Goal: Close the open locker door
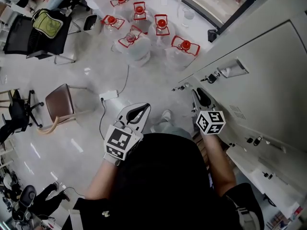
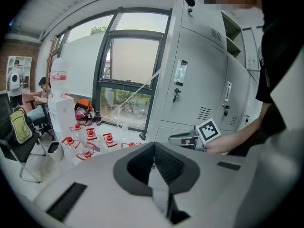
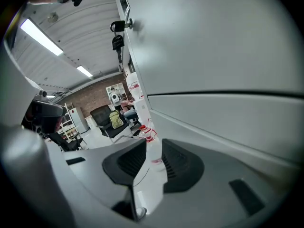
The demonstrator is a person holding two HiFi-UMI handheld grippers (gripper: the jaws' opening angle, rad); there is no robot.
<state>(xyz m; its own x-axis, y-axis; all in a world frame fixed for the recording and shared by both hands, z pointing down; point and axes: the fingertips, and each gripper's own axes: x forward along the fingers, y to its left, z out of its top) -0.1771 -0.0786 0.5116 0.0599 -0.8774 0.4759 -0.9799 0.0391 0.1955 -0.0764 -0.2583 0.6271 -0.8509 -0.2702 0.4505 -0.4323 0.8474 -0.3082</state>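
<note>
A bank of grey lockers [image 1: 268, 85] runs along my right. One closed-looking door carries a label holder [image 1: 233, 71] and a key [image 1: 209, 79]; that key [image 3: 118, 27] hangs at the door's edge in the right gripper view. Farther along, an upper compartment [image 2: 232, 32] stands open, showing its shelves. My right gripper [image 1: 199, 93] is held low, close beside the locker fronts [image 3: 228, 46], with a narrow gap between its pads [image 3: 153, 151] and nothing in it. The left gripper [image 1: 142, 108] hangs over the floor away from the lockers, its pads together [image 2: 153, 156] and empty.
Several water jugs with red caps [image 1: 139, 37] stand on the floor ahead by the window [image 2: 128, 80]. On the left are a brown chair [image 1: 60, 102], a power strip with cable [image 1: 109, 96], and a black chair holding a green backpack [image 1: 46, 23].
</note>
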